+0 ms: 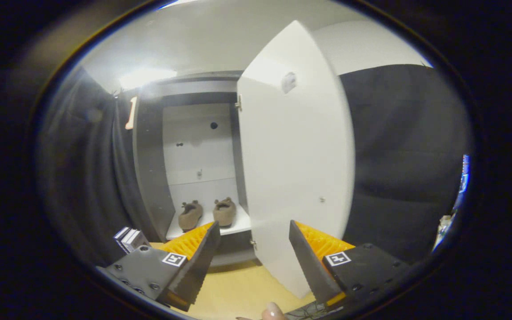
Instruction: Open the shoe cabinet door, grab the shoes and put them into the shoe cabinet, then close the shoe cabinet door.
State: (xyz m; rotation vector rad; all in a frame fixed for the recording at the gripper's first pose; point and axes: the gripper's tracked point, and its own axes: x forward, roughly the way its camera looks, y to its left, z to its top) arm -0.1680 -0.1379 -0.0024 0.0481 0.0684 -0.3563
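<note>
While the gripper [252, 249] hangs before the open shoe cabinet [149, 160], its two fingers stand wide apart with nothing between them but the wooden floor [238, 289] and the lower front of the cabinet beyond. The white cabinet door [296, 155] is swung fully outward on its hinges at the cabinet's right side; its free edge comes forward to just ahead of the right finger, without any clear touch. A small knob [322, 199] sits low on the door's face, near that free edge.

Inside, the pair of brown slippers [207, 213] rests side by side on the bottom shelf [238, 229], toes pointing out, close to the shelf's front edge: the left one nearer the left front corner, the right one about mid-shelf. So the shoes appear already stowed, and what remains is, in my judgement, shutting the door.

The door looks like a stiff, flat, light panel with a smooth and probably slippery face; it should swing easily on its hinges and need only a gentle push. The best hold seems to be the free edge, low down near the knob, either pinched between the fingers or pressed flat from outside. The slippers look soft and plush, light and yielding, and they sit far enough back that the door should clear them.

A fingertip [273, 311] of the person shows below the gripper. A small stack of dark box-like things [128, 238] lies on the floor at the cabinet's left foot.
</note>
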